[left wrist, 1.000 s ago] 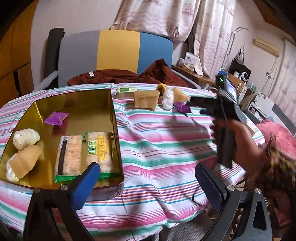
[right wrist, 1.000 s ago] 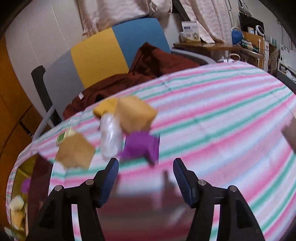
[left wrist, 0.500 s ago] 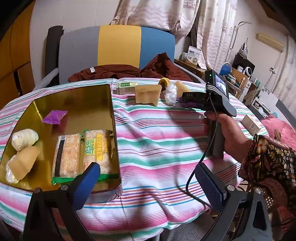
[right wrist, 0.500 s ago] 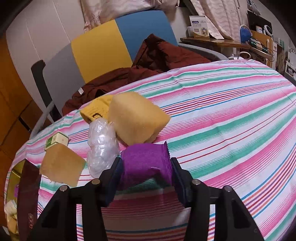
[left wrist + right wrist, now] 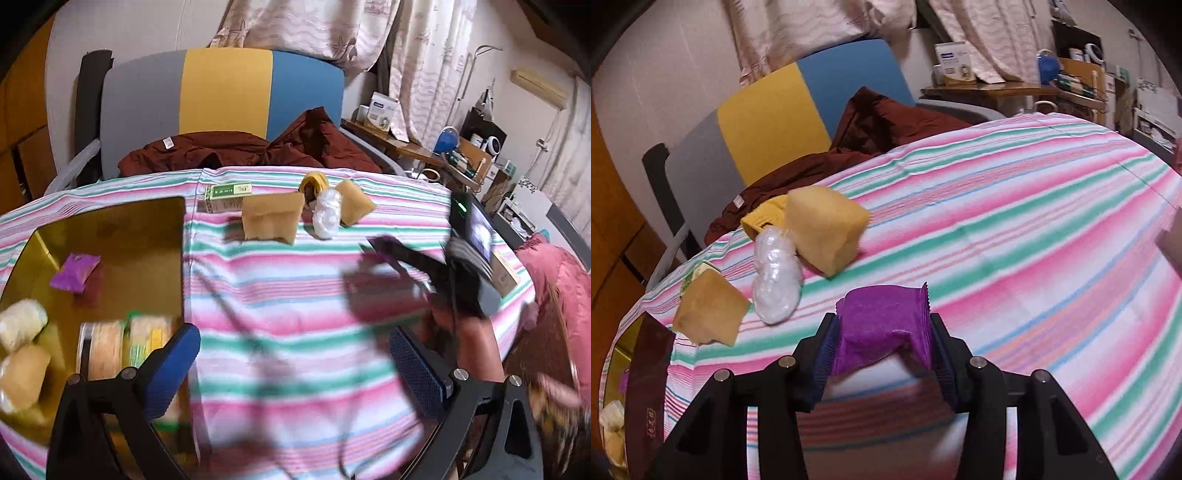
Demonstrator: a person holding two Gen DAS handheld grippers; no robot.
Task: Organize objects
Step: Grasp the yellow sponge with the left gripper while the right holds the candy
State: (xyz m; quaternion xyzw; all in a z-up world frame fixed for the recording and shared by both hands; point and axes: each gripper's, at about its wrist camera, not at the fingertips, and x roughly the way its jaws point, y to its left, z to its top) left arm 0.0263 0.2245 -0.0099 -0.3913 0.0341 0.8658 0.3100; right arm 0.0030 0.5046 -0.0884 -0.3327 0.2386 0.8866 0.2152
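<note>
My right gripper (image 5: 882, 341) is shut on a purple snack packet (image 5: 882, 328) and holds it above the striped tablecloth; it appears blurred in the left wrist view (image 5: 424, 266). My left gripper (image 5: 295, 362) is open and empty near the table's front edge, beside the gold tin (image 5: 110, 221). The tin holds another purple packet (image 5: 75, 272), two cracker packs (image 5: 125, 350) and wrapped buns (image 5: 22, 325). On the cloth lie two tan wrapped cakes (image 5: 825, 229) (image 5: 709, 312), a clear wrapped white sweet (image 5: 775, 280), a yellow packet (image 5: 764, 218) and a small green box (image 5: 227, 197).
A chair with a grey, yellow and blue back (image 5: 221, 99) stands behind the table with a dark red garment (image 5: 243, 151) on it. The tin's dark lid (image 5: 646, 398) stands at its edge. A cluttered shelf (image 5: 465, 151) is at the right.
My right gripper closed on the purple packet and lifted it back from the pile toward the front of the table. My left gripper stayed open near the tin.
</note>
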